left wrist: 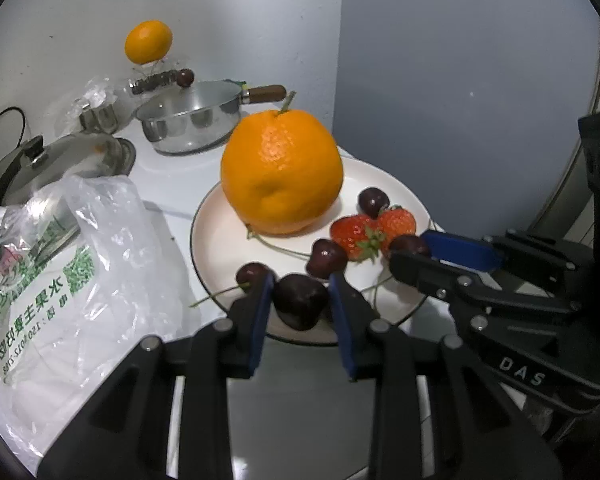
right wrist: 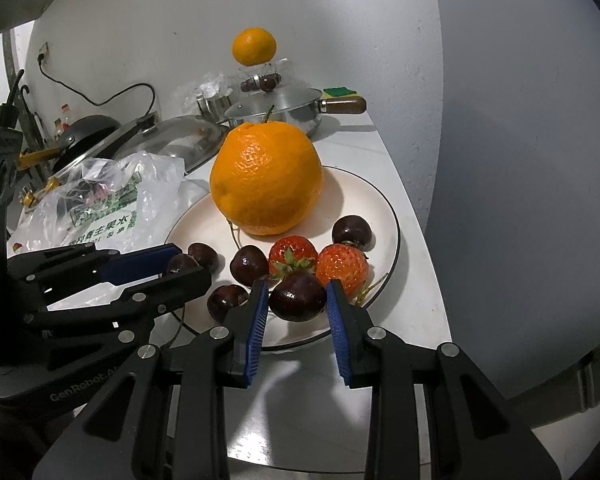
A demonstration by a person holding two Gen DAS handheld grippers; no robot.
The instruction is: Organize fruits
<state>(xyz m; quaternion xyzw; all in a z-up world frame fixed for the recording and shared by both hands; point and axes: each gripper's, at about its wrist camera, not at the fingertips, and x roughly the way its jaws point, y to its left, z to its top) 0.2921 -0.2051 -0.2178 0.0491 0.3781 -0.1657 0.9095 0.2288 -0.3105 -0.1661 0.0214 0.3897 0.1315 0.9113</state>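
Here, left gripper [left wrist: 300, 304] jaws clamping cherry [left wrist: 300, 300]

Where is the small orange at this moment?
The small orange sits at the back against the wall, raised above the steel pan, behind the big orange on the plate.

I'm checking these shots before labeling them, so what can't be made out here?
- Left wrist view: the bottom of the cherry between the left hand-held gripper fingers, so contact with the plate is unclear.
- Right wrist view: the same for the right hand-held gripper and its cherry.
- Both views: plastic bag contents, blurred by crinkled film.
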